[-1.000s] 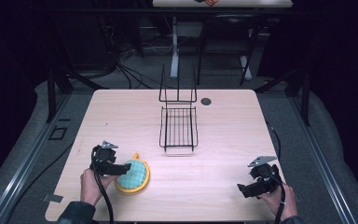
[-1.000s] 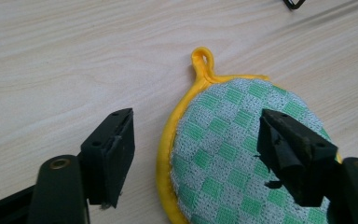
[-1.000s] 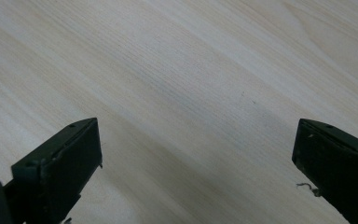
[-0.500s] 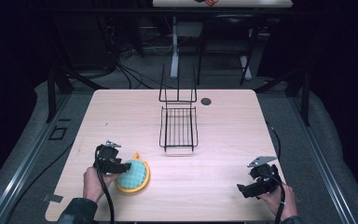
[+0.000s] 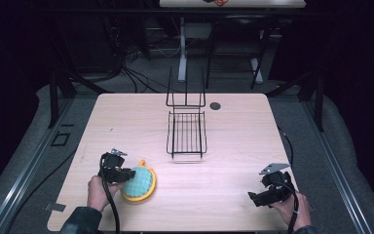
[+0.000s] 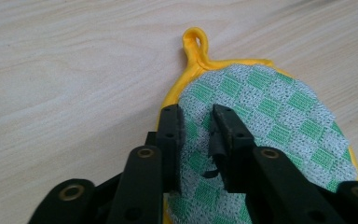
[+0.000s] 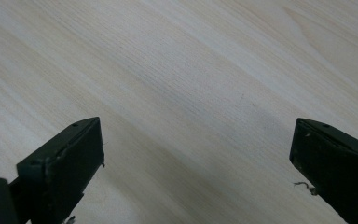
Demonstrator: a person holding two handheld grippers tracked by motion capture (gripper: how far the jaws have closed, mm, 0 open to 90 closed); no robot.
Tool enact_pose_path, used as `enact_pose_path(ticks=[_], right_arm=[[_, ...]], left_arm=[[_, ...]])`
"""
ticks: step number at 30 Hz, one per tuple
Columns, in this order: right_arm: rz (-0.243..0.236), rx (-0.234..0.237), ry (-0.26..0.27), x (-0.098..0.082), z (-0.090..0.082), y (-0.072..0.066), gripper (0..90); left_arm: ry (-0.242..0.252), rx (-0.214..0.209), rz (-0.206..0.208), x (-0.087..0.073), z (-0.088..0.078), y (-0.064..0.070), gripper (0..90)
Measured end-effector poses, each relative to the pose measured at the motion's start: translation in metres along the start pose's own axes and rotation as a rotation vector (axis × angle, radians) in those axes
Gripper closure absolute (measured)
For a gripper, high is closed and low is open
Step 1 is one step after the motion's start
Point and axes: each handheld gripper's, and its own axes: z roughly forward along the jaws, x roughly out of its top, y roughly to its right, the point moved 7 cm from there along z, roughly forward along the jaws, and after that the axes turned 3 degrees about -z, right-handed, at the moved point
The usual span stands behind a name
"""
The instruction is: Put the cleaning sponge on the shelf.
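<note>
**Already pinched: scrubber pad gripped at the worktop's near left**

Now the left gripper [image 6: 196, 119] has its jaws clenched on a fold of the green-checked mesh of the scrubber pad [image 5: 139, 183], which lies flat on the worktop [image 5: 253, 126] close to the near edge, left of centre, its yellow hanging loop [image 6: 195, 38] pointing away. The right gripper [image 7: 198, 154] hovers spread wide over bare wood at the near right corner, holding nothing. The grasp looks made; the next move is probably a lift, perhaps toward the wire rack [image 5: 187, 131] at the middle, and calls for a firm pinch on that soft mesh.

One scrubber pad [image 5: 139, 183], one wire rack [image 5: 186, 132].
</note>
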Motion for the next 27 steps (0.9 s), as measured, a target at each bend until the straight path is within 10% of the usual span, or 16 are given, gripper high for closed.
enact_pose_path(ticks=[27], right_arm=[[-0.005, -0.007, 0.004, 0.000, -0.002, 0.002, 2.6]], left_arm=[[0.074, 0.023, 0.034, 0.006, -0.015, 0.004, 87.3]])
